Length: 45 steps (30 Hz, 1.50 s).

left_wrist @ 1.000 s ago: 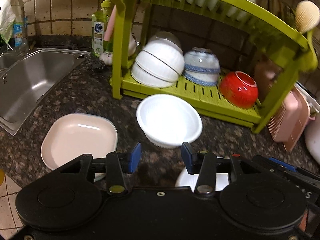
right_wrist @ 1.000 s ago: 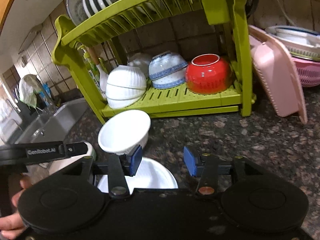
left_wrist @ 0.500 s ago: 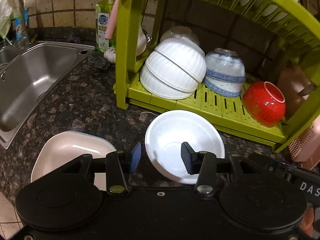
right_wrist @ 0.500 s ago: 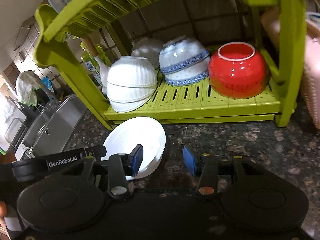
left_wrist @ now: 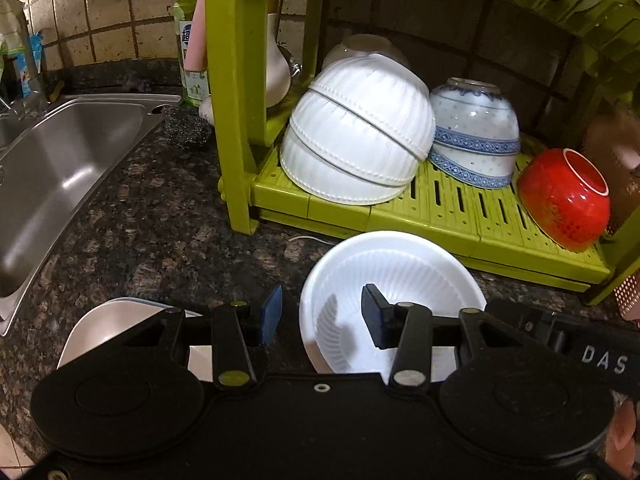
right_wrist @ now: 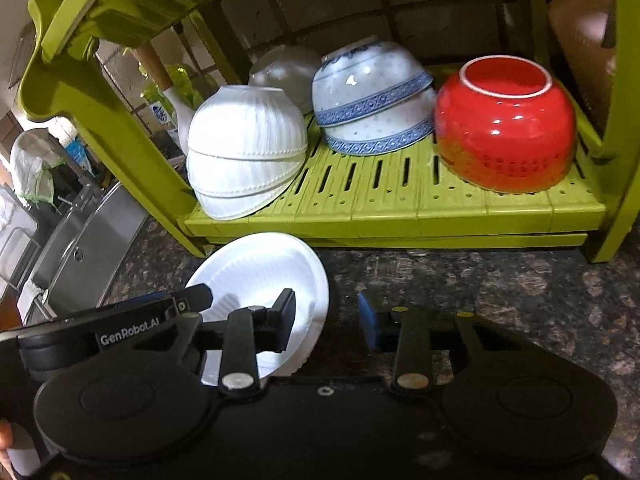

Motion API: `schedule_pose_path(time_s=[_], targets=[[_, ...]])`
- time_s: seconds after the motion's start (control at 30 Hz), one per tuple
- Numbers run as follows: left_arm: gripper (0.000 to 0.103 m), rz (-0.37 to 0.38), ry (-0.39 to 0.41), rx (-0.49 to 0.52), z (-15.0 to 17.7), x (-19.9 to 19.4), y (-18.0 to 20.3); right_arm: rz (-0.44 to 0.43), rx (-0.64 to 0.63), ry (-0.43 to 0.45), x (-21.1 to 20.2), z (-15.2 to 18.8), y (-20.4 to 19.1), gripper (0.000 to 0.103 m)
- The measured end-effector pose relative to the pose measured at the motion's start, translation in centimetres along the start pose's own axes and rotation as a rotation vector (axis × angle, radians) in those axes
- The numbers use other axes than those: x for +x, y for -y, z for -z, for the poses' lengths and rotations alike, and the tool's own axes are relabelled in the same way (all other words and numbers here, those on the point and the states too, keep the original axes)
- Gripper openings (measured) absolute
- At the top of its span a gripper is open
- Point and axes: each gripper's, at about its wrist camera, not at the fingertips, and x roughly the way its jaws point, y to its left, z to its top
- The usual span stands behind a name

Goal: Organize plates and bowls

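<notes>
The white ribbed plastic bowl (left_wrist: pixel 394 296) sits upright on the dark speckled granite counter (left_wrist: pixel 152 232), just in front of the lime-green plastic dish rack (left_wrist: pixel 440 204), at about 6 o'clock from the rack's lower shelf. The left gripper (left_wrist: pixel 320 316) is wide open and straddles the bowl's near-left rim: its right finger is inside the bowl, its left finger outside, and neither pad visibly touches the wall yet. The right gripper (right_wrist: pixel 326 318) is also open and empty, with its left finger at the bowl's right edge; whether it touches is unclear.

The step in hand looks like taking the bowl by its rim. To do it well, lower the left gripper until the rim sits deep between the pads, then close squarely so the thin wall does not twist out.

On the shelf, at 11 o'clock from the bowl, two nested white ribbed bowls (left_wrist: pixel 356 136) lie tilted; a blue-patterned porcelain bowl (left_wrist: pixel 474 136) is at 12 and a red glazed bowl (left_wrist: pixel 564 196) at 2. Open shelf remains in front of them. A pale pink square plate (left_wrist: pixel 116 324) waits at 9 o'clock, and the steel sink (left_wrist: pixel 52 168) lies beyond.
</notes>
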Motion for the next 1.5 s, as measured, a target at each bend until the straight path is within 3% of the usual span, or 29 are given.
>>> schedule_pose_path(time_s=[0.17, 0.3, 0.43, 0.53, 0.63, 1.17, 1.5], targets=[[0.052, 0.0, -0.013, 0.006, -0.1, 0.8, 0.1, 0.007, -0.004, -0.025, 0.9, 0.1, -0.2, 0.036], [0.052, -0.005, -0.02, 0.012, 0.0, 1.1, 0.1, 0.018, 0.005, -0.049, 1.6, 0.3, -0.1, 0.028], [0.04, -0.012, -0.026, 0.013, 0.2, 1.5, 0.1, 0.024, -0.006, -0.055, 1.8, 0.7, -0.2, 0.016], [0.023, 0.001, -0.043, 0.02, 0.4, 1.9, 0.2, 0.032, -0.02, -0.047, 1.6, 1.1, -0.5, 0.015], [0.019, -0.013, -0.036, 0.038, 0.7, 2.0, 0.6, 0.039, -0.019, -0.025, 1.1, 1.2, -0.5, 0.015], [0.019, -0.02, 0.073, 0.054, 1.4, -2.5, 0.9, 0.033, -0.064, 0.081, -3.1, 2.5, -2.3, 0.015], [0.019, 0.023, 0.139, 0.043, 2.6, -7.1, 1.2, 0.021, -0.089, 0.151, -7.8, 4.3, -2.6, 0.015]])
